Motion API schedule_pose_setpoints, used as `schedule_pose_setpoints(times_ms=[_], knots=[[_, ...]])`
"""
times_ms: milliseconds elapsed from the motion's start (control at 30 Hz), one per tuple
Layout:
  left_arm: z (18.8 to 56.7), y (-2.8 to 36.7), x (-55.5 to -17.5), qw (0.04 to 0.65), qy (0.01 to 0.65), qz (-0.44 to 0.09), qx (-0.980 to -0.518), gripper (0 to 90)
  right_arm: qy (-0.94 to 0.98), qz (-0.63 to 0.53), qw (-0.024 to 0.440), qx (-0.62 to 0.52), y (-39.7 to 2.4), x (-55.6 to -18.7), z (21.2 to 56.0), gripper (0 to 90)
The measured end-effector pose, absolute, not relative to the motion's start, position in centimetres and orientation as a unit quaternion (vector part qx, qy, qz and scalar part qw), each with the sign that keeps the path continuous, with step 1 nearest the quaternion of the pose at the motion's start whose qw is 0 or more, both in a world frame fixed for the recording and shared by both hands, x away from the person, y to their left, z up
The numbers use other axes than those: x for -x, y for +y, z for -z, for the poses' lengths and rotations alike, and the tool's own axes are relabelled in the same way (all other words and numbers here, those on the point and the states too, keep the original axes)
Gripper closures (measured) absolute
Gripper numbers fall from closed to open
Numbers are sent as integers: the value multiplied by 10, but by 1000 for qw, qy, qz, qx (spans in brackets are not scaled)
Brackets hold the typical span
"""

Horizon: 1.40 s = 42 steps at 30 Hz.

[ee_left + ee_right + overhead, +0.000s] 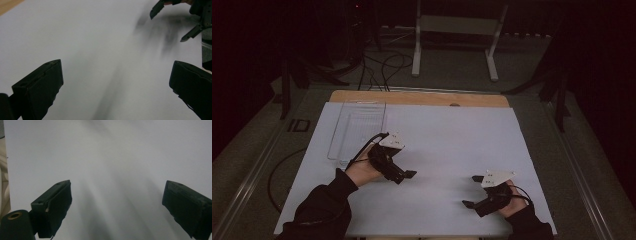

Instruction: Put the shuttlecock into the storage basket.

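Left gripper [404, 169] and right gripper [472, 191] — both jaws spread wide, grasping nothing — hover over the white sheet [452, 145]; a clear tray [357, 127] lies just beyond the left gripper, bare sheet between them.

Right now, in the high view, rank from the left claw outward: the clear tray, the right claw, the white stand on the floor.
From the left claw:
1. Clear tray, just behind it at the sheet's far-left.
2. Right claw, across the sheet at near right.
3. White stand, on the floor beyond the table.

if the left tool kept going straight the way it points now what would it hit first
Probably the right tool: it sits ahead of the left tool, up and to the right in the left gripper view, over the bare white sheet. Depth is unclear.
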<state>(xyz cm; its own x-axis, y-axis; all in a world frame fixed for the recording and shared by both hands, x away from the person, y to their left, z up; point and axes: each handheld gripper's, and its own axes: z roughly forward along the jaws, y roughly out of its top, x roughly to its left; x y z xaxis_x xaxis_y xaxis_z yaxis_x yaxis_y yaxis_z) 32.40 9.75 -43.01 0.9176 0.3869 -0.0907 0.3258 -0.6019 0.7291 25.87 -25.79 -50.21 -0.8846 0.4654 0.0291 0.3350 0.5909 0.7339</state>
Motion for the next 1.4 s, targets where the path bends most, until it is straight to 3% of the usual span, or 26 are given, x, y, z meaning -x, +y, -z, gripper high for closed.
schedule_pose_setpoints(times_ms=[1400], knots=[[486, 126, -286, 388, 195, 12, -901, 0, 889, -391, 87, -223, -257, -258, 502, 87]])
